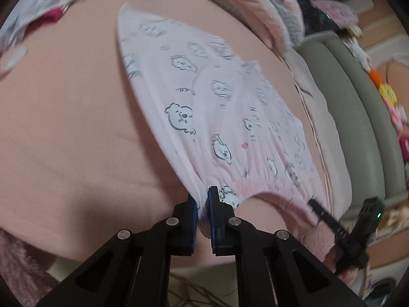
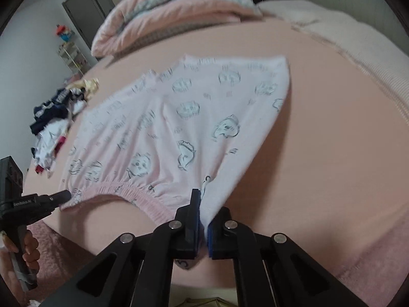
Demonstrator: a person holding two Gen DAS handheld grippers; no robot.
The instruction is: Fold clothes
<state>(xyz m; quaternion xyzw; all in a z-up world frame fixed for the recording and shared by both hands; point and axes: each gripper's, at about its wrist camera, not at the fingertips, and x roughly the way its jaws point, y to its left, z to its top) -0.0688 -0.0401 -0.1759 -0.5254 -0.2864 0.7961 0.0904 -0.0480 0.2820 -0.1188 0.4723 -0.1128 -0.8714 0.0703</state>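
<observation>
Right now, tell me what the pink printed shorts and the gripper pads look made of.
Pink printed shorts: soft matte knit, probably cotton jersey; it drapes limply and the waistband gathers into elastic ruching. Gripper pads: blue, dull, likely rubber or foam, set in black hard plastic fingers with metal pins; the exact pad material can't be told.

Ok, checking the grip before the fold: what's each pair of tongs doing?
Left tongs: shut on the pink printed shorts at the waistband.
Right tongs: shut on the same waistband.

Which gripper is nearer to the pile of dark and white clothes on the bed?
Left. The left gripper holds the pink shorts at the waistband end beside the pile; the right gripper grips the far end.
</observation>
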